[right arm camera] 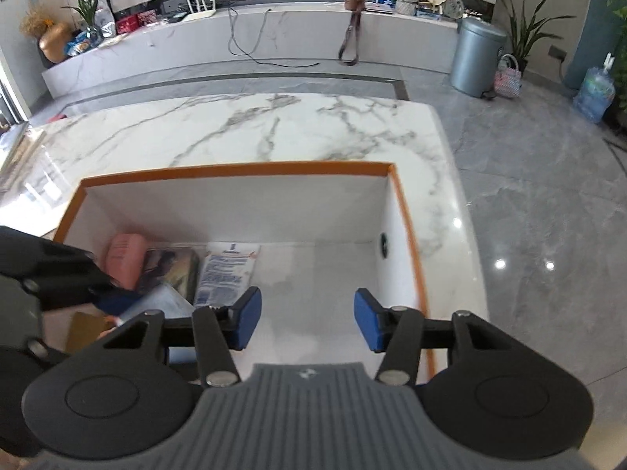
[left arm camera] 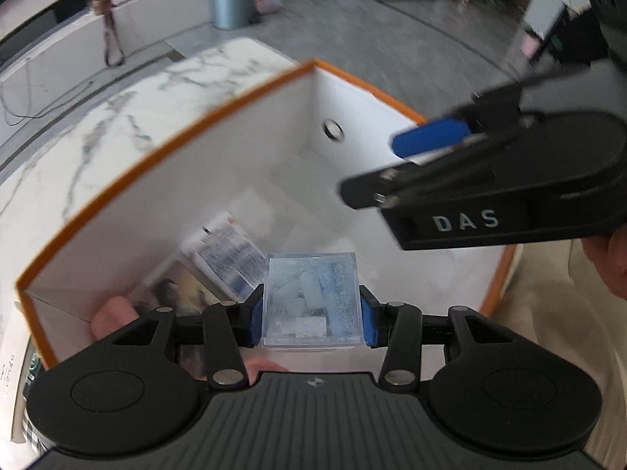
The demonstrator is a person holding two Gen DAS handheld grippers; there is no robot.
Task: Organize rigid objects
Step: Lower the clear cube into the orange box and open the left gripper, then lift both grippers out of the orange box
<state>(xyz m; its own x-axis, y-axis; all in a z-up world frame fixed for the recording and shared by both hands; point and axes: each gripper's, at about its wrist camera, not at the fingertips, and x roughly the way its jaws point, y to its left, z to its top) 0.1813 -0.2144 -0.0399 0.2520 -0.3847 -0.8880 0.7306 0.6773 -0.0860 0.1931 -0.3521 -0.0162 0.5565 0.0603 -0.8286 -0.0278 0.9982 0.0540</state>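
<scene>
My left gripper [left arm camera: 311,319] is shut on a clear plastic box [left arm camera: 311,301] with pale pieces inside and holds it over the orange-rimmed white storage box [left arm camera: 164,156]. In that box lie a pink object [right arm camera: 124,258], a dark picture box [right arm camera: 172,270] and a white printed packet [right arm camera: 225,274]. My right gripper [right arm camera: 303,319] is open and empty above the box's bare right half [right arm camera: 325,274]. It also shows in the left wrist view [left arm camera: 423,149] at the right, over the box. The left gripper's black body [right arm camera: 43,274] shows at the left of the right wrist view.
The storage box [right arm camera: 235,170] stands on a white marble table [right arm camera: 235,129] near its front right corner. Grey tiled floor [right arm camera: 529,196] lies to the right. A grey bin [right arm camera: 476,56] and a low white ledge [right arm camera: 243,39] with clutter stand far behind.
</scene>
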